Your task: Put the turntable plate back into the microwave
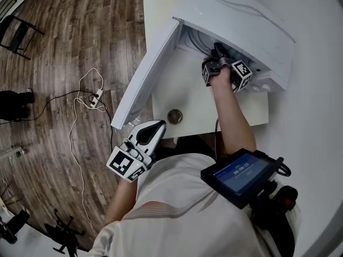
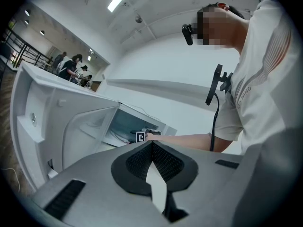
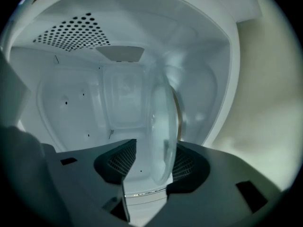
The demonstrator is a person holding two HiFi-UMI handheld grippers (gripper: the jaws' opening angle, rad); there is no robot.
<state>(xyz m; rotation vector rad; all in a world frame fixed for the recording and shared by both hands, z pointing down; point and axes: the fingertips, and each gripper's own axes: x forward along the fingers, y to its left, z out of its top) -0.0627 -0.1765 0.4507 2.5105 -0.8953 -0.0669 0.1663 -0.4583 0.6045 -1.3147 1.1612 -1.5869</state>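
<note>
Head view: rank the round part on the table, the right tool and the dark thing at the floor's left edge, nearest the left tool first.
1. Round part: on the table, just beside the left tool.
2. Right tool: up inside the microwave.
3. Dark thing: far left, down on the floor.

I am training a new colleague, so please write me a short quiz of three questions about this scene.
1. True or false: the microwave door stands open.
2. Which gripper reaches inside the microwave? A: left. B: right.
3. What stands between the jaws of the right gripper?
Key: 1 true; 2 B; 3 the glass turntable plate.
</note>
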